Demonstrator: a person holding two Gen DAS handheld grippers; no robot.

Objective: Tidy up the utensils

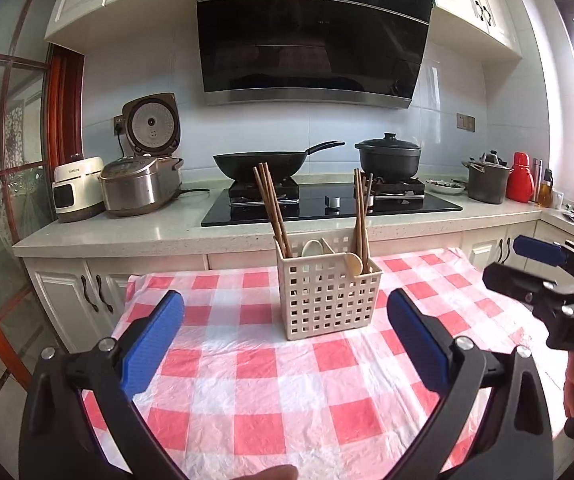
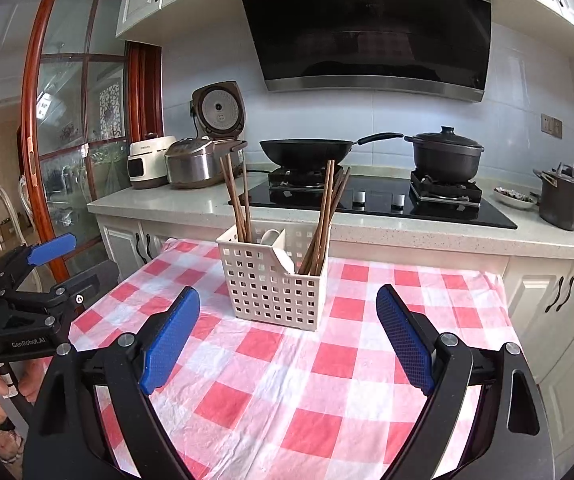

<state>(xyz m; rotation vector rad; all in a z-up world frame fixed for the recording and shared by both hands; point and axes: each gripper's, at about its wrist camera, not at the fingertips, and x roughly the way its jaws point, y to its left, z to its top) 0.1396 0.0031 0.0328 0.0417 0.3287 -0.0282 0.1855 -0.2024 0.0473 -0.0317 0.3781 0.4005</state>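
A cream perforated utensil basket [image 1: 329, 300] [image 2: 275, 292] stands on the red-and-white checked tablecloth [image 1: 287, 380] [image 2: 327, 380]. Brown chopsticks [image 1: 273, 208] [image 2: 237, 204] stand in its left compartment and more chopsticks [image 1: 362, 216] [image 2: 325, 220] in its right one. White spoons [image 1: 313, 248] [image 2: 273, 238] lie in the middle compartments. My left gripper [image 1: 285, 308] is open and empty, a short way in front of the basket; it also shows in the right wrist view [image 2: 69, 260]. My right gripper [image 2: 289, 304] is open and empty, in front of the basket; it also shows in the left wrist view [image 1: 515, 258].
Behind the table runs a counter [image 1: 147, 232] with a black hob [image 1: 327, 204], a wok [image 1: 261, 164], a black pot [image 1: 389, 158], rice cookers [image 1: 143, 184] and bottles [image 1: 521, 182] at the right. A glass door [image 2: 75, 120] stands at the left.
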